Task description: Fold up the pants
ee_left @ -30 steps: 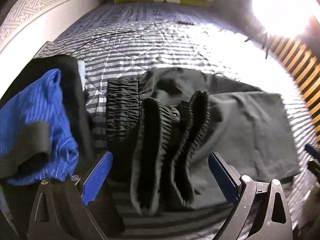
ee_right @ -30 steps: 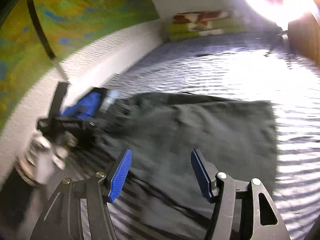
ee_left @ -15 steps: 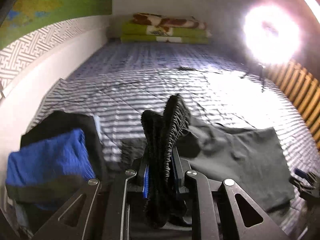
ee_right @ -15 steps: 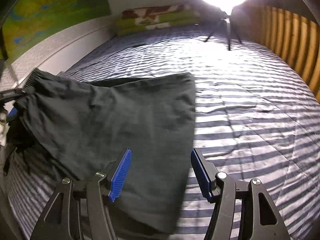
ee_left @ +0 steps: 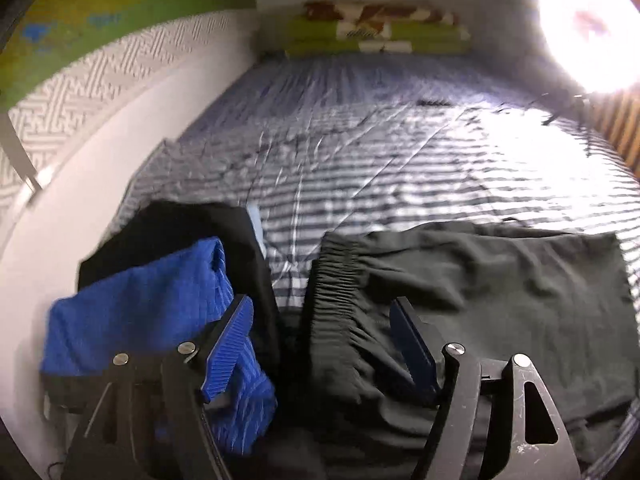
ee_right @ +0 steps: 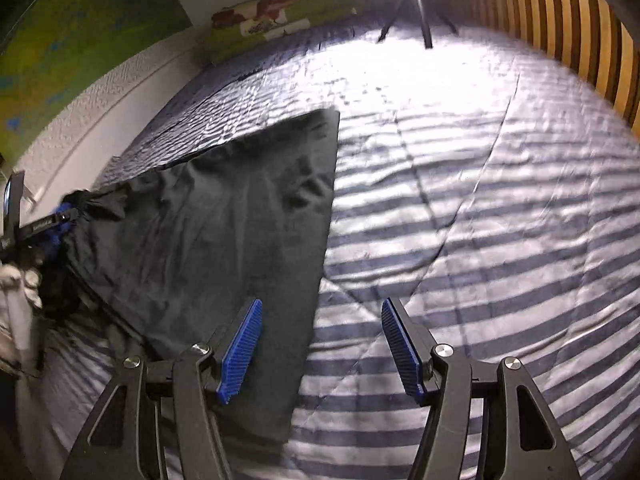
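Black pants point(ee_left: 492, 280) lie flat on the striped bedspread point(ee_left: 360, 168), their gathered elastic waistband point(ee_left: 336, 292) towards the left. My left gripper point(ee_left: 320, 324) hovers just above that waistband with its jaws opening; the fabric lies below, not pinched. In the right wrist view the same pants point(ee_right: 208, 240) spread left of centre, and their right-hand edge runs down between the blue pads. My right gripper point(ee_right: 320, 332) is open above that edge, holding nothing. The left gripper point(ee_right: 36, 228) shows at the far left edge of that view.
A folded pile of blue point(ee_left: 148, 312) and black point(ee_left: 180, 228) clothes sits at the left by the white bed frame point(ee_left: 60, 220). Green patterned pillows point(ee_left: 376, 32) lie at the far end. A bright ring light on a tripod point(ee_right: 408, 12) stands beyond, wooden slats point(ee_right: 540, 20) to the right.
The left gripper shut on the bunched waistband, lifted it, then let it go; the waistband now lies flat. The right gripper swung right and down over the pants' far edge, still open.
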Available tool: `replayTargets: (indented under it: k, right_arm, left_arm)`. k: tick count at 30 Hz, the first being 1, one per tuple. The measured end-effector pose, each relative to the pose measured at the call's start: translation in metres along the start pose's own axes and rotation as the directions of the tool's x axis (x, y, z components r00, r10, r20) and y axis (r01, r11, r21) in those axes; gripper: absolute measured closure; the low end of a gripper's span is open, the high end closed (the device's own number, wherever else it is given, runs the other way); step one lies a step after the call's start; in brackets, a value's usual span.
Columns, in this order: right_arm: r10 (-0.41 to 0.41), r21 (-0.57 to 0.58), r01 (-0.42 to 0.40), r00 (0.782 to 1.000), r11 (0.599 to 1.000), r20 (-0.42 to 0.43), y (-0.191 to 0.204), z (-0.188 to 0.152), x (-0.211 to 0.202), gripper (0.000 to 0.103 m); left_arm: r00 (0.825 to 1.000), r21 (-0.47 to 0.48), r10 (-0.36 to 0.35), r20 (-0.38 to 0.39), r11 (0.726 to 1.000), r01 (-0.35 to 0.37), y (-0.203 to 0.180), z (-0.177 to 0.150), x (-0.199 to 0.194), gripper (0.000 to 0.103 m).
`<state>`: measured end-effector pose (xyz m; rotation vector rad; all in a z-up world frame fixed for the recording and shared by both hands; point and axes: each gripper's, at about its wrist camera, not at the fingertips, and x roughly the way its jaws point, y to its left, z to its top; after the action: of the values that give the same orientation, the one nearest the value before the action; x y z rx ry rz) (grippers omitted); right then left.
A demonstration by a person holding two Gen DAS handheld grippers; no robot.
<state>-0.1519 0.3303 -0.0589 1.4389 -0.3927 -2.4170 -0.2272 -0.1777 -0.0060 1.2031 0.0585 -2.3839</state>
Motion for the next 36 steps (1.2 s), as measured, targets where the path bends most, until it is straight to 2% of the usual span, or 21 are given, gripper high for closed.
replayTargets:
  k: [2, 3, 5, 6, 9, 10, 12, 13, 16, 21, 22, 24, 26, 27, 28, 29, 30, 31, 32, 34, 36]
  right_arm:
    - [0.030, 0.013, -0.030, 0.998, 0.999, -0.062, 0.002, 0.002, 0.011, 0.043]
    - [0.034, -0.002, -0.034, 0.998, 0.999, -0.057, 0.005, 0.004, 0.013, 0.043]
    - [0.056, -0.017, -0.057, 0.995, 0.998, -0.077, 0.010, 0.007, 0.016, 0.043]
    - [0.098, -0.007, -0.099, 0.991, 0.995, -0.092, 0.009, 0.010, 0.016, 0.043]
    - [0.133, 0.014, -0.132, 0.988, 0.991, -0.079, -0.001, 0.022, 0.007, 0.044]
    - [0.118, 0.023, -0.117, 0.991, 0.993, -0.057, -0.008, 0.031, 0.001, 0.044]
    - [0.110, 0.048, -0.108, 0.993, 0.993, -0.048, -0.020, 0.047, -0.002, 0.044]
    - [0.113, 0.062, -0.110, 0.992, 0.992, -0.049, -0.026, 0.055, -0.002, 0.044]
    - [0.135, 0.094, -0.127, 0.988, 0.987, -0.081, -0.045, 0.088, 0.009, 0.044]
    - [0.211, 0.129, -0.194, 0.969, 0.972, -0.128, -0.057, 0.129, 0.037, 0.043]
    - [0.211, 0.124, -0.195, 0.968, 0.973, -0.135, -0.055, 0.134, 0.044, 0.043]
    - [0.224, 0.107, -0.209, 0.962, 0.972, -0.155, -0.048, 0.141, 0.058, 0.043]
    - [0.245, 0.091, -0.231, 0.952, 0.969, -0.184, -0.039, 0.143, 0.071, 0.043]
    - [0.247, 0.075, -0.237, 0.949, 0.969, -0.196, -0.032, 0.144, 0.078, 0.043]
    - [0.236, 0.057, -0.229, 0.952, 0.972, -0.194, -0.027, 0.145, 0.082, 0.042]
    - [0.226, 0.033, -0.224, 0.956, 0.974, -0.185, -0.021, 0.146, 0.084, 0.045]
    - [0.223, 0.018, -0.224, 0.957, 0.974, -0.187, -0.015, 0.147, 0.087, 0.054]
    - [0.211, 0.013, -0.213, 0.956, 0.977, -0.203, -0.011, 0.147, 0.091, 0.091]
    - [0.201, 0.014, -0.203, 0.955, 0.979, -0.217, -0.009, 0.147, 0.094, 0.099]
    - [0.197, 0.020, -0.197, 0.962, 0.980, -0.191, -0.009, 0.145, 0.086, 0.100]
    - [0.217, 0.032, -0.215, 0.964, 0.976, -0.156, -0.014, 0.142, 0.068, 0.101]
  left_arm:
    - [0.998, 0.030, -0.061, 0.023, 0.998, 0.060, -0.019, -0.007, -0.026, 0.026]
    - [0.989, 0.106, -0.148, 0.021, 0.984, 0.145, -0.032, -0.013, -0.037, 0.026]
    - [0.973, 0.175, -0.232, -0.001, 0.958, 0.228, -0.069, -0.033, -0.059, 0.024]
    - [0.962, 0.215, -0.274, -0.011, 0.939, 0.270, -0.092, -0.044, -0.068, 0.023]
    - [0.913, 0.322, -0.403, -0.055, 0.859, 0.399, -0.173, -0.080, -0.098, 0.017]
    - [0.895, 0.368, -0.439, -0.083, 0.821, 0.437, -0.206, -0.095, -0.107, 0.013]
    - [0.872, 0.465, -0.469, -0.141, 0.746, 0.477, -0.263, -0.125, -0.118, 0.011]
    - [0.875, 0.513, -0.461, -0.152, 0.720, 0.468, -0.287, -0.138, -0.121, 0.011]
    - [0.892, 0.612, -0.425, -0.154, 0.668, 0.423, -0.344, -0.161, -0.119, 0.010]
    - [0.943, 0.666, -0.309, -0.120, 0.680, 0.307, -0.386, -0.166, -0.086, 0.009]
    - [0.938, 0.648, -0.324, -0.124, 0.689, 0.324, -0.385, -0.163, -0.081, 0.008]
    - [0.930, 0.600, -0.342, -0.136, 0.719, 0.352, -0.383, -0.156, -0.075, 0.014]
    - [0.916, 0.574, -0.368, -0.157, 0.721, 0.388, -0.381, -0.152, -0.071, 0.057]
    - [0.905, 0.560, -0.389, -0.175, 0.717, 0.416, -0.380, -0.150, -0.070, 0.067]
    - [0.902, 0.549, -0.393, -0.178, 0.721, 0.422, -0.381, -0.148, -0.069, 0.084]
    - [0.906, 0.553, -0.387, -0.173, 0.723, 0.414, -0.382, -0.147, -0.069, 0.092]
    - [0.905, 0.553, -0.389, -0.172, 0.723, 0.415, -0.382, -0.147, -0.070, 0.093]
    - [0.897, 0.533, -0.404, -0.183, 0.725, 0.435, -0.381, -0.145, -0.070, 0.095]
    - [0.889, 0.511, -0.417, -0.188, 0.732, 0.451, -0.377, -0.143, -0.071, 0.096]
    - [0.876, 0.473, -0.447, -0.182, 0.741, 0.477, -0.372, -0.139, -0.081, 0.096]
    - [0.867, 0.482, -0.470, -0.164, 0.729, 0.487, -0.369, -0.139, -0.100, 0.097]
